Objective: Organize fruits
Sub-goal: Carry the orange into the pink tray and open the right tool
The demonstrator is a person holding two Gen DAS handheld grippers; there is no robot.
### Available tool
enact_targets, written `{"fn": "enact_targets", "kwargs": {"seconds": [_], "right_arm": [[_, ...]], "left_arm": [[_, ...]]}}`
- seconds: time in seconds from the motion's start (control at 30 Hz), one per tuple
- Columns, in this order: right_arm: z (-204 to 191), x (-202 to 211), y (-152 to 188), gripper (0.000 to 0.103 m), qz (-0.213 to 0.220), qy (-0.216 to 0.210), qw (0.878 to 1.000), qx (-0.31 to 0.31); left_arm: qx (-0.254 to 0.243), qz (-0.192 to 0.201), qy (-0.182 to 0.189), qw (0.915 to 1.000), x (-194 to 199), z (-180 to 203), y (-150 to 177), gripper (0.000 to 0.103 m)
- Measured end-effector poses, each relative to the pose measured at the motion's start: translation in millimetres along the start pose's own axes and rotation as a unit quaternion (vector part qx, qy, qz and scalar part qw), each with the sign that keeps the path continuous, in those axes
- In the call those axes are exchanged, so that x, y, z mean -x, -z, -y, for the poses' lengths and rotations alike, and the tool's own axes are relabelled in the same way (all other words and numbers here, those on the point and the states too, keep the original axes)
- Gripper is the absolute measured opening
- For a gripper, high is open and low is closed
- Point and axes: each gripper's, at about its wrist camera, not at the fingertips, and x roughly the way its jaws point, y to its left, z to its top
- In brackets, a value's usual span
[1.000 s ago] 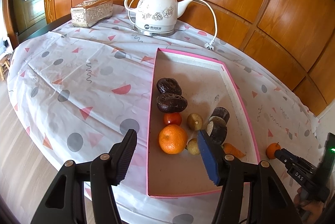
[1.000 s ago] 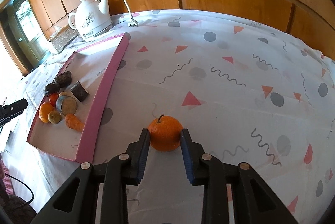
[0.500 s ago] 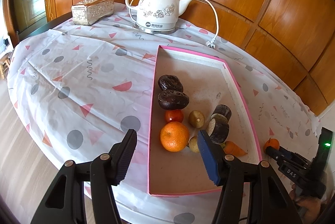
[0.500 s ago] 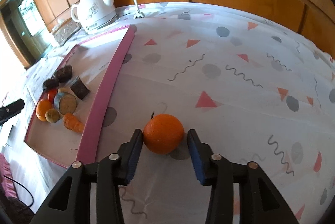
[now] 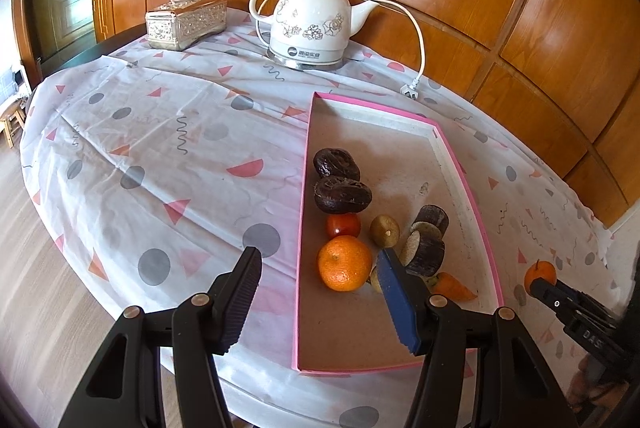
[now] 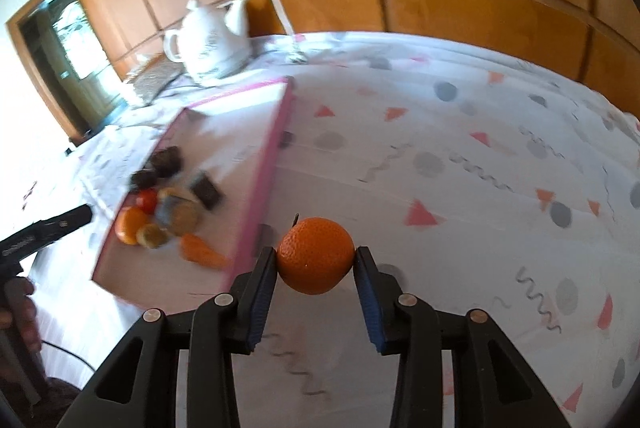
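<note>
The right gripper [image 6: 316,260] points downward with both pads seemingly pressed on a held fruit, though the view is blurred, while the left gripper [image 5: 318,292] hangs half-open, gripping nothing.

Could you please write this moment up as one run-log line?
right gripper: shut on orange, lifted off cloth | left gripper: open, empty, over pink tray | tray: one tangerine inside
</note>
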Motion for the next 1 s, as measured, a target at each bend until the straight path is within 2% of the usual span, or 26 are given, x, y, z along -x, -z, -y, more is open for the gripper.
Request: {"fn": "enact_targets", "kwargs": {"seconds": [0.23, 0.5, 0.7, 1.0], "right_arm": [[-51, -3, -10, 0.040, -0.006, -0.049, 0.997, 0.067], [-109, -21, -12, 0.040, -0.041, -0.093, 0.982, 0.158], [-133, -47, -12, 0.040, -0.068, -0.090, 0.974, 0.197], [-139, -76, -24, 0.041, -0.065, -0.049, 0.977, 0.198]], "left_arm": [[0.003, 0.002, 0.000, 1.0000, 3, -4, 0, 0.061], [0.011, 0.000, -0.001, 0.9999, 2, -10, 0, 0.061], [0.019, -0.001, -0.007, 0.9998, 1, -18, 0, 0.061], [0.031, -0.007, -0.019, 0.9993, -4, -28, 0, 0.063]]}}
